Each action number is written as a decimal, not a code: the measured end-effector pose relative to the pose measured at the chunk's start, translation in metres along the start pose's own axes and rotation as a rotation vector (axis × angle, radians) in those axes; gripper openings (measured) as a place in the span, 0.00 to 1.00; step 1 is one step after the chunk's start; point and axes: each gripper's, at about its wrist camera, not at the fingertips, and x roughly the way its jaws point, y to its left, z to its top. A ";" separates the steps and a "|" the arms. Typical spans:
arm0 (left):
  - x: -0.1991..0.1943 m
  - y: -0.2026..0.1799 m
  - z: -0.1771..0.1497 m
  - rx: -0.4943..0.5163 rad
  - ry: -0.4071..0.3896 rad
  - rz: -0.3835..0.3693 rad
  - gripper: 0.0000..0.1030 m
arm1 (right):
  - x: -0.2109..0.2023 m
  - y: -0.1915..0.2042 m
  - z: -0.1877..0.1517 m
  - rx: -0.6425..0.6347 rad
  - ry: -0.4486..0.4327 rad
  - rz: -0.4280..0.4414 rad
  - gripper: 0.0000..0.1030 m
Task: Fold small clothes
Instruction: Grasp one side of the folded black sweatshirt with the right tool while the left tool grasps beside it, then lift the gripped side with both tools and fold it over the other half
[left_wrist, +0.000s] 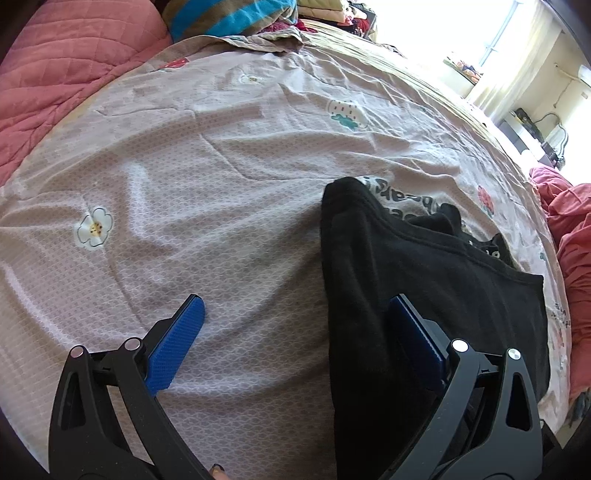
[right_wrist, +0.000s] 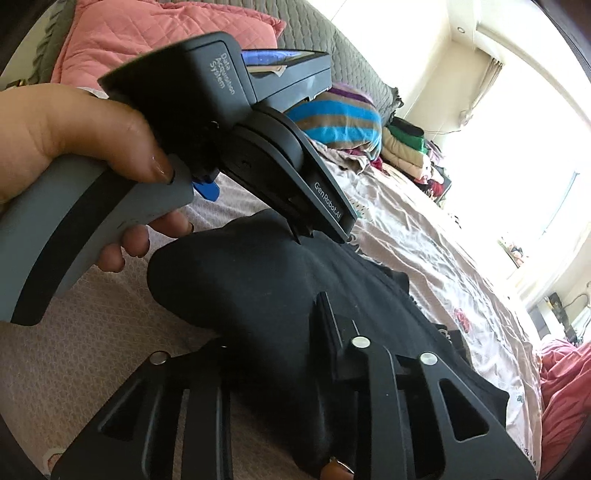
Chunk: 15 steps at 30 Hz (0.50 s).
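Hand (right_wrist: 74, 147) gripping downward-tilted left tool (right_wrist: 321, 236) over garment (right_wrist: 240, 288)

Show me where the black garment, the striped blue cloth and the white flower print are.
black garment (left_wrist: 424, 266), left wrist view, its flat middle.
striped blue cloth (right_wrist: 340, 122), right wrist view, a blue stripe.
white flower print (left_wrist: 94, 226), left wrist view, its centre.

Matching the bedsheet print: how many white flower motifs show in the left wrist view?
2 on the bedsheet: one white flower at left, one smaller near the far edge. The black garment may hide others.
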 end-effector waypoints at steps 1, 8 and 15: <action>0.000 -0.001 0.000 0.002 0.001 -0.004 0.91 | -0.001 -0.002 -0.001 0.006 -0.007 -0.004 0.20; -0.001 -0.008 0.004 -0.023 0.008 -0.065 0.91 | -0.015 -0.017 -0.007 0.074 -0.050 -0.032 0.17; -0.006 -0.024 0.008 -0.024 0.002 -0.131 0.91 | -0.029 -0.028 -0.013 0.120 -0.083 -0.059 0.17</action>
